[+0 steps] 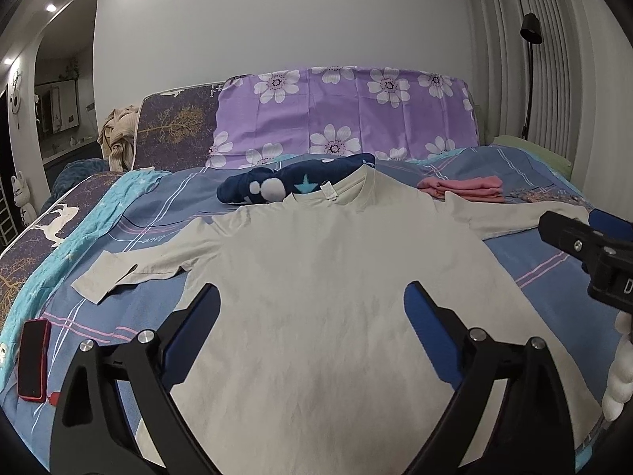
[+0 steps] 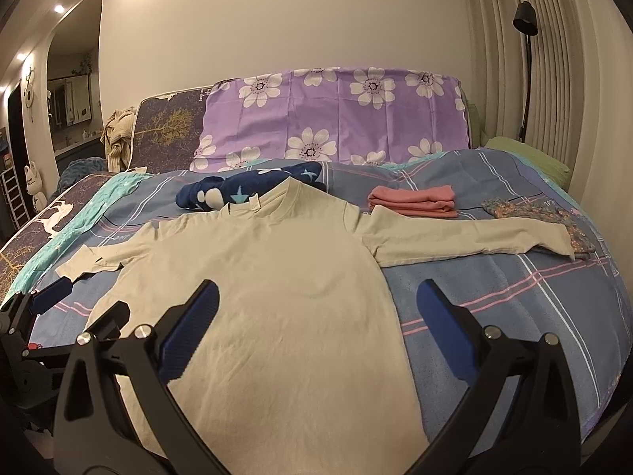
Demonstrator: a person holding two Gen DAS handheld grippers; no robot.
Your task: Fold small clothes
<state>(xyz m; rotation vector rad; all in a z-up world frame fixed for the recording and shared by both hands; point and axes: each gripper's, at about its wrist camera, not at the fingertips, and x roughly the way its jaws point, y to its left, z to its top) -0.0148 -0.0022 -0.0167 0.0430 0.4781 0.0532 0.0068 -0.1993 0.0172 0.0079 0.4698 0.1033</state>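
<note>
Left wrist view, soft beige long-sleeved shirt flat on plaid bedsheet, left gripper and right gripper spread, empty.

Phone: we see it in a red case, lying on the near left of the bed.
Pillow: purple with white flowers, propped upright at the far side.
Floor lamp: black, far right by the curtain.
Bedspread: blue plaid under everything.
</note>
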